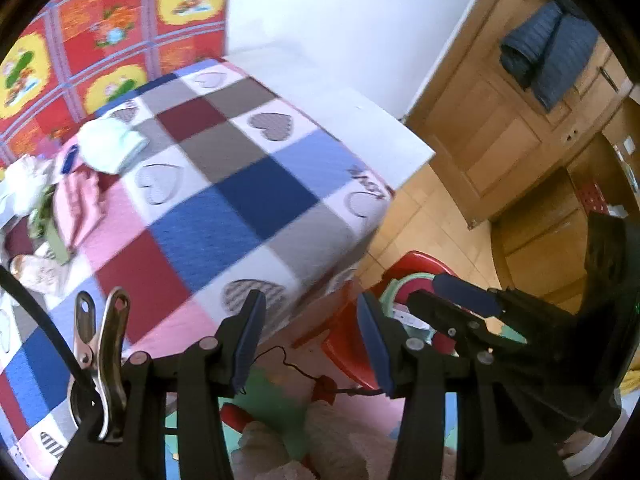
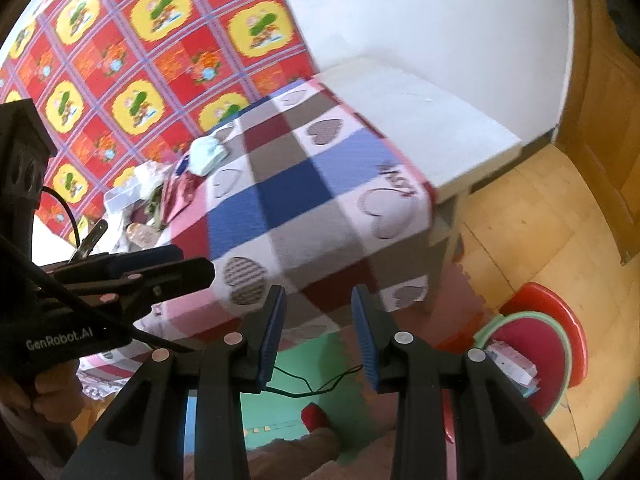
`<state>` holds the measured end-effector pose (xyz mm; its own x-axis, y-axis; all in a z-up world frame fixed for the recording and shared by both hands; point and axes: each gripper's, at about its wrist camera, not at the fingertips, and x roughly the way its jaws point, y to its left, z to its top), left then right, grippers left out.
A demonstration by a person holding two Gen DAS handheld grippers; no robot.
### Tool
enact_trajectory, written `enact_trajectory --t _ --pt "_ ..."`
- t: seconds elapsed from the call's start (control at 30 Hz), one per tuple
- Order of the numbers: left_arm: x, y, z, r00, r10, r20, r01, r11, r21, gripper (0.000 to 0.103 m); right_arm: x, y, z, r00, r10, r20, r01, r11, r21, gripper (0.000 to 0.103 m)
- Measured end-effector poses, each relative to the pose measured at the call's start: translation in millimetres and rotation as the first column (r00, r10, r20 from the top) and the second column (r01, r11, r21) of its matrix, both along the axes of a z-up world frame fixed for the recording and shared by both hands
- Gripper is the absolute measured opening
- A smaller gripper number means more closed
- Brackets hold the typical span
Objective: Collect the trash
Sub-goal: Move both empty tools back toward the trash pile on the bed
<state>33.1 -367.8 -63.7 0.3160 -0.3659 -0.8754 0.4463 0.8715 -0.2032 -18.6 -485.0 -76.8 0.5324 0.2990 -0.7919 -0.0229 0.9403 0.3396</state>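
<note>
Patchwork bed [image 1: 224, 184] behind both tools (empty, agape)

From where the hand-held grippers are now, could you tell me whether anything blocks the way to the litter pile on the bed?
Nothing visible does: only bare patchwork quilt separates both open hand-held grippers from the litter pile.

Bare checkered blanket [image 2: 304, 208] ahead; clutter heap [image 2: 148, 196] at far-left corner.

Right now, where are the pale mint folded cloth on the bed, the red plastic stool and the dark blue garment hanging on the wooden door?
Pale mint folded cloth [image 1: 110, 145], left wrist view, its middle.
Red plastic stool [image 2: 576, 332], right wrist view, seat rim.
Dark blue garment [image 1: 548, 52], left wrist view, its centre fold.
</note>
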Motion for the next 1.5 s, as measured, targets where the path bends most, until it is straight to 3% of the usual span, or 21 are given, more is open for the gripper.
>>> enact_trajectory --t 0.67,0.9,1.5 --pt "31.3 140.9 8.6 0.989 0.149 0.025 -0.149 0.989 -0.018 0.050 23.7 107.8 12.9 0.997 0.067 0.027 -0.067 0.997 0.025 0.035" --pt "44.3 181.9 5.1 0.972 0.231 0.042 -0.231 0.973 0.001 0.050 40.3 128.2 13.8 0.993 0.117 0.013 -0.117 0.993 0.021 0.035" --pt "120.1 218.2 -11.1 0.927 0.372 0.046 -0.374 0.924 0.073 0.050 123.9 167.8 -6.6 0.941 0.338 -0.027 -0.335 0.939 0.082 0.036"
